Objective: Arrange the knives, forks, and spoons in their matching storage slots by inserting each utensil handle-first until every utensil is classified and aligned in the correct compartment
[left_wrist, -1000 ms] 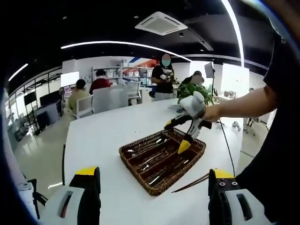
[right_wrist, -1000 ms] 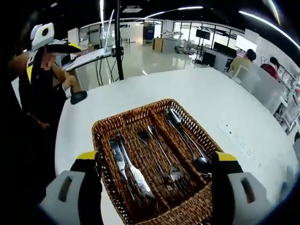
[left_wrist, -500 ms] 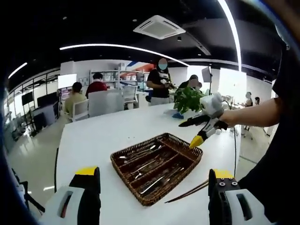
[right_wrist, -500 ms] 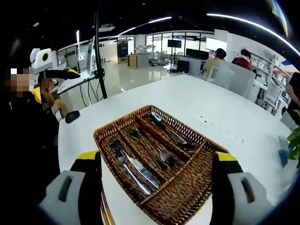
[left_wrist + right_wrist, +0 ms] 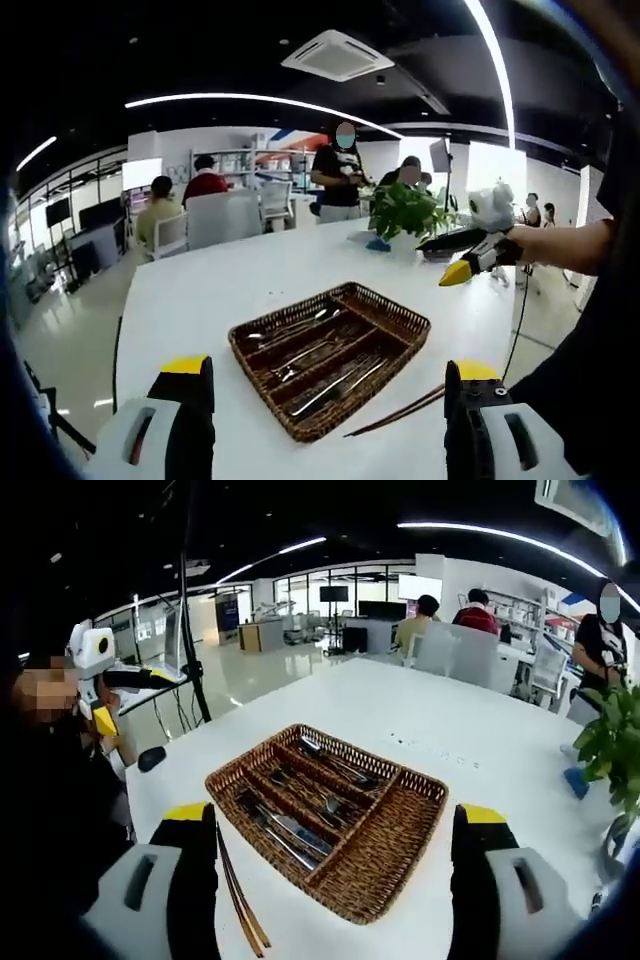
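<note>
A white table [image 5: 470, 730] in an open office carries a basket [image 5: 385, 845] of cutlery [image 5: 290, 825], just ahead of both tongs. Left tongs [image 5: 325, 425] and right tongs [image 5: 335, 905] are spread, empty. Chopsticks [image 5: 240, 900] lie beside the right tongs' left jaw.

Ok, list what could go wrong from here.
1. The chopsticks lie loose on the table beside the basket, near the edge; a low-moving gripper could knock them off.
2. The basket's three compartments already hold cutlery, so forcing the chopsticks in might mix the sorted pieces.
3. The plant stands close to the right gripper; a wide swing could catch it.
</note>
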Action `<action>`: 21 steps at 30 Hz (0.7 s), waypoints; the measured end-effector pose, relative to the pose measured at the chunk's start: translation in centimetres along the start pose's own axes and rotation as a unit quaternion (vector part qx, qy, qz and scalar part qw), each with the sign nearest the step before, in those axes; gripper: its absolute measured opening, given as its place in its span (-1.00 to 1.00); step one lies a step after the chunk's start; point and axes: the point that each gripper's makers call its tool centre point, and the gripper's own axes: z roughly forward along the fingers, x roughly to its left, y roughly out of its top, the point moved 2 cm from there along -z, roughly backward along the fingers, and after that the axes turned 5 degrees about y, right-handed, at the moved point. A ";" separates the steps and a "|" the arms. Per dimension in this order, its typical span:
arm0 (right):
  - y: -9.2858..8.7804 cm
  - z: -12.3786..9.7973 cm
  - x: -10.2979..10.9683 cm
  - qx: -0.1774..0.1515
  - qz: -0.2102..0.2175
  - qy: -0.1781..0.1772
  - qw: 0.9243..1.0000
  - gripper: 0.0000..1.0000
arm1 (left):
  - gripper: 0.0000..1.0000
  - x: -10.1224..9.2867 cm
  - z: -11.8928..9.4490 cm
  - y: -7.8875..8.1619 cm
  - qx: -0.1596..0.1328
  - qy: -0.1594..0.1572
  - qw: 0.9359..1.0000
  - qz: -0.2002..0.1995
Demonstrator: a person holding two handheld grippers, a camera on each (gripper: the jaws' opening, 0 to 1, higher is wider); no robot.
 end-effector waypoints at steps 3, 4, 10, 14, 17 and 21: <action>-0.1 -1.8 0.3 -0.012 0.010 -0.008 1.000 0.99 | 1.00 -0.1 0.2 0.4 -0.013 -0.001 1.000 -0.006; -0.1 -2.2 0.2 -0.012 0.010 -0.015 1.000 0.99 | 1.00 -0.1 0.3 0.2 -0.011 0.001 1.000 -0.002; -0.5 -4.4 -0.5 -0.015 -0.007 -0.036 0.999 0.99 | 1.00 0.2 -0.2 -0.8 0.002 0.007 1.000 0.003; -1.0 -5.6 -1.0 -0.011 -0.014 -0.048 0.999 0.99 | 1.00 0.4 -0.5 -0.8 0.001 0.011 1.000 0.005; -1.0 -6.1 -1.0 -0.015 -0.011 -0.050 0.999 0.99 | 1.00 0.4 -0.6 -0.8 -0.001 0.011 1.000 0.006; -1.0 -6.2 -1.1 -0.014 -0.018 -0.052 0.998 0.99 | 1.00 0.6 -0.5 -0.6 -0.003 0.013 1.000 0.011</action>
